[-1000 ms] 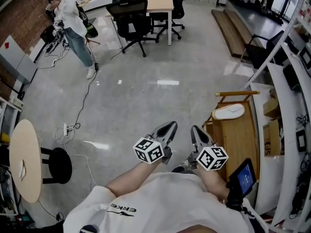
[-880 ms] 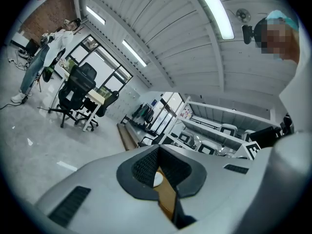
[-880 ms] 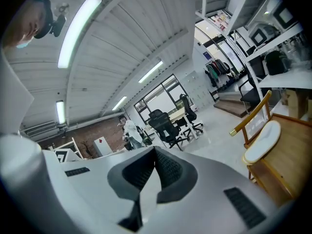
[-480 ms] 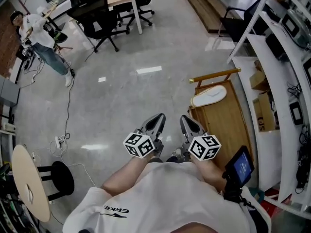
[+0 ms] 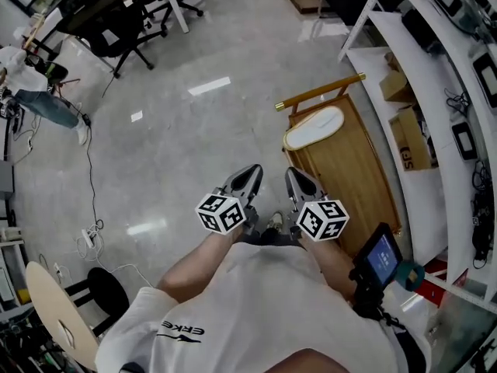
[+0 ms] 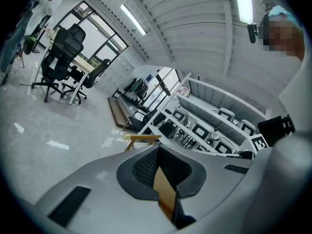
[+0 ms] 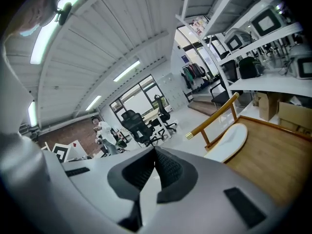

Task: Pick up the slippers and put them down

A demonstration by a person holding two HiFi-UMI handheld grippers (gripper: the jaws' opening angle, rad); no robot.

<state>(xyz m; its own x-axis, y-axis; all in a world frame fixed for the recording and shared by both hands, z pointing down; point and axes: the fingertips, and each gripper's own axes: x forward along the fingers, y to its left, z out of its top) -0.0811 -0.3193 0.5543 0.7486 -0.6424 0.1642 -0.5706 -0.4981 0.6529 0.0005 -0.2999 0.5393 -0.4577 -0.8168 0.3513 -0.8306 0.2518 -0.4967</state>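
Left gripper [image 5: 250,175] [image 6: 157,152]: clenched, pads meeting at the tip, nothing gripped; held low in front of the wearer's torso, marker cube nearest the body.
Right gripper [image 5: 295,179] [image 7: 155,152]: likewise clenched and empty; just beside the left one without touching it, nose near the left edge of the wooden platform.
Slipper [image 5: 313,127] [image 7: 226,143]: one, white, lying flat at the far end of the wooden platform, just behind the rail and roughly parallel to it; well apart from both grippers; hard to tell which face is up.
Wooden platform [image 5: 349,177] [image 7: 273,155]: low, light brown, raised rim; on the floor between the wearer and the shelving.
Rail [image 5: 320,92] [image 7: 214,113] [image 6: 141,138]: wooden bar with a brass-coloured end cap, on short posts at the platform's far end.
Shelving [image 5: 435,61]: white, along the right side, loaded with dark devices.
Cardboard boxes [image 5: 411,142]: two, on a lower shelf beside the platform.
Screen device [image 5: 382,259]: by the wearer's right forearm, blue display lit.
Floor [image 5: 194,130]: polished grey, streaked with light reflections.
Office chair [image 5: 101,22]: black, at a pale desk, upper left.
Person [image 5: 35,92]: at the far left edge, light top, jeans.
Round table [image 5: 54,317]: pale top, lower left, black stool [image 5: 109,290] just beside it.
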